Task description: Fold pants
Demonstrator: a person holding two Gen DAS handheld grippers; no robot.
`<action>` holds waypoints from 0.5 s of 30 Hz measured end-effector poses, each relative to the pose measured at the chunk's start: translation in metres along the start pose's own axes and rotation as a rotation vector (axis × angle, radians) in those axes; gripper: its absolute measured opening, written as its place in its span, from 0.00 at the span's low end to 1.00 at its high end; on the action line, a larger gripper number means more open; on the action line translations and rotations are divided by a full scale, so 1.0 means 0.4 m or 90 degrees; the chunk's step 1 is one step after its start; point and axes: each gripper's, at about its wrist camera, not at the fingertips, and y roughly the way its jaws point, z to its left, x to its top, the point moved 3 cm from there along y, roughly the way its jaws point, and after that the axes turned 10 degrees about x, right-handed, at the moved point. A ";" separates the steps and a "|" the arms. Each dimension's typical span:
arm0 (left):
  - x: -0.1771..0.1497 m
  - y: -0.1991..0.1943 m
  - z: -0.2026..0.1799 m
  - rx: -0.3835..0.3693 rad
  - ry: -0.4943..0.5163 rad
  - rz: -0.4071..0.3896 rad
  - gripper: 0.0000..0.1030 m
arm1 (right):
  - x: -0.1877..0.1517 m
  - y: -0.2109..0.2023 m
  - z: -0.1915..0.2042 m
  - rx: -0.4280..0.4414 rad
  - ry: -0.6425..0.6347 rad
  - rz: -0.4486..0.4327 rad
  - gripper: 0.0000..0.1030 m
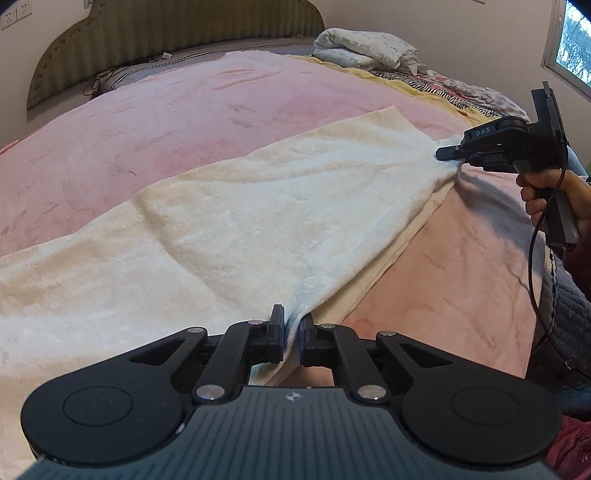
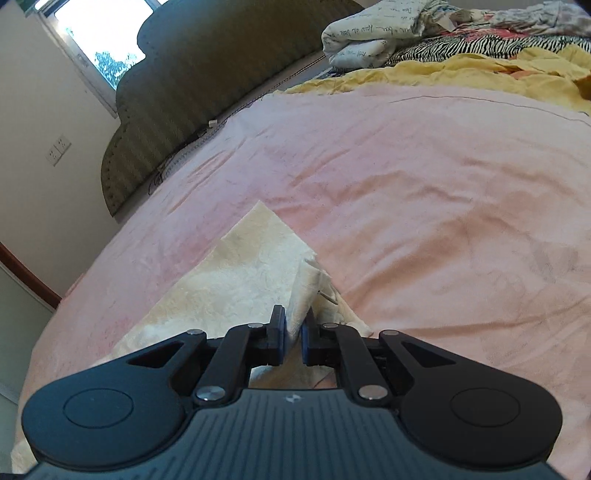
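Cream fleece pants (image 1: 229, 229) lie stretched across the pink bed cover (image 1: 155, 110). My left gripper (image 1: 293, 325) is shut on the near edge of the pants, fabric pinched between its pads. At the right of the left wrist view, the right gripper (image 1: 448, 152), held by a hand (image 1: 543, 199), is shut on the far end of the pants and pulls it taut. In the right wrist view the right gripper (image 2: 294, 326) pinches a bunched corner of the pants (image 2: 251, 277), which fan out toward the left.
A padded headboard (image 1: 166, 33) stands at the far side of the bed. Folded white bedding (image 1: 362, 46), a yellow sheet (image 2: 461, 70) and a zebra-striped cloth (image 2: 480, 46) are piled near it. A window (image 1: 576, 40) is at the right. A cable (image 1: 535, 258) hangs from the right gripper.
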 end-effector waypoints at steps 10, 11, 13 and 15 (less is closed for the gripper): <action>0.050 -0.092 0.074 -0.034 -0.101 -0.058 0.53 | -0.052 -0.042 0.221 -0.103 -0.268 -0.128 0.62; 0.057 -0.093 0.082 -0.028 -0.121 -0.067 0.58 | -0.071 -0.023 0.251 -0.063 -0.299 -0.088 0.62; 0.063 -0.080 0.090 0.000 -0.150 -0.071 0.67 | -0.114 0.019 0.290 0.004 -0.326 -0.007 0.62; 0.058 -0.047 0.088 0.033 -0.152 -0.049 0.67 | -0.149 0.050 0.291 0.011 -0.344 0.033 0.62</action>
